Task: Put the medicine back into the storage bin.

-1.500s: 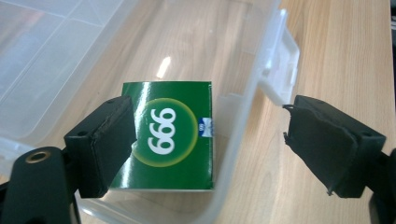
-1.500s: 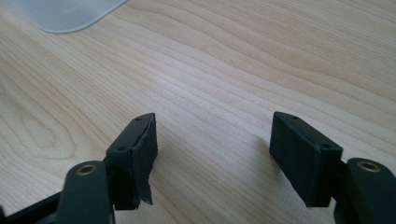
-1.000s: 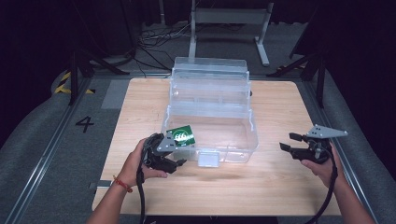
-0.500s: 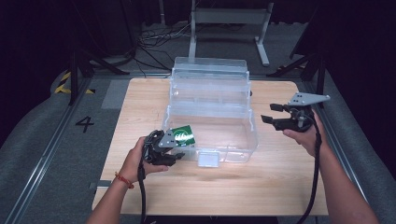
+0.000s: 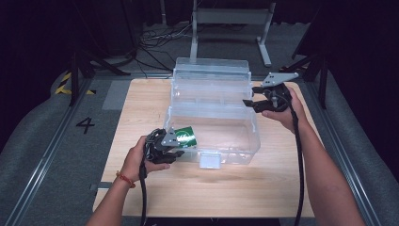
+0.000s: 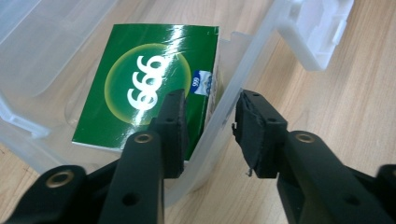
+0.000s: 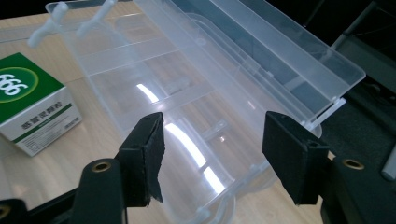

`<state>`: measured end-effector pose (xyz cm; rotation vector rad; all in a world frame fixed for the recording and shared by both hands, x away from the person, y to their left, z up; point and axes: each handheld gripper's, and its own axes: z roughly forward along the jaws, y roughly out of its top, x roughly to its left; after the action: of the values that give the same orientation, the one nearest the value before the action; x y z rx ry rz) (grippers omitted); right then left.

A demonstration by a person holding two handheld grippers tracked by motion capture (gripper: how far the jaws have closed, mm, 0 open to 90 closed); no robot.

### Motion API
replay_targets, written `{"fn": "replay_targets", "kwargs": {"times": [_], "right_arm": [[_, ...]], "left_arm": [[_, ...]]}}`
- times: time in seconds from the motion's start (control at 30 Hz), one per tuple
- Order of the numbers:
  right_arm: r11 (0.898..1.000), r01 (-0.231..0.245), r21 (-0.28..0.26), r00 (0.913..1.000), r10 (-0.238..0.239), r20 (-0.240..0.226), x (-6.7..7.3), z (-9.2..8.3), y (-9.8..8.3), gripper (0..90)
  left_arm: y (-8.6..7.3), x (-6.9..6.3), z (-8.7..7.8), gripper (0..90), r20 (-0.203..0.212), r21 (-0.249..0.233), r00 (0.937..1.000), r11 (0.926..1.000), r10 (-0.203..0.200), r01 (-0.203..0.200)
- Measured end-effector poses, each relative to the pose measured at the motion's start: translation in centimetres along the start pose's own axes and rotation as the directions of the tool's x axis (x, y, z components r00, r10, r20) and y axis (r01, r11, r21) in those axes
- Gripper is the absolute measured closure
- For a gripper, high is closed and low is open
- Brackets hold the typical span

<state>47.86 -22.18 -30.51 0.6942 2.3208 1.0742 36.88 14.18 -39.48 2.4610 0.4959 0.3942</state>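
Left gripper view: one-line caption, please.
Left gripper straddles the clear box's wall; green carton lies inside.

Green box (image 6: 140, 88) with white "666"; clear plastic case (image 5: 211, 101); black claws.

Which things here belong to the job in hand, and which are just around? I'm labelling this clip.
In the job:
- clear plastic box, open
- green carton inside it
- left gripper, jaws closing astride the box wall
- right gripper, open beside the tiers

Just around:
- wooden table
- metal stand
- floor cables
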Motion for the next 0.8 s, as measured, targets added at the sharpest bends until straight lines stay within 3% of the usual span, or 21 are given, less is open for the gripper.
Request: {"fn": "replay_targets", "kwargs": {"times": [0.2,0.57,0.8], "right_arm": [[1.000,-0.002,0.008,0.9999,0.002,-0.016,-0.8,1.5,1.2,41.6],[0.998,-0.006,0.062,1.0000,0.006,-0.001,-2.5,3.0,0.7,43.2],[0.997,0.019,0.078,0.9990,-0.016,-0.041,-2.7,3.9,1.5,48.5]], "left_arm": [[-0.2,0.3,0.0,65.0,0.023,-0.013,0.9997,0.9999,-0.010,0.010],[-0.5,0.6,0.1,65.8,0.051,-0.038,0.9986,0.9991,-0.016,0.017],[-0.6,0.7,0.1,66.4,0.062,-0.044,0.9980,0.9989,-0.012,0.015]]}}
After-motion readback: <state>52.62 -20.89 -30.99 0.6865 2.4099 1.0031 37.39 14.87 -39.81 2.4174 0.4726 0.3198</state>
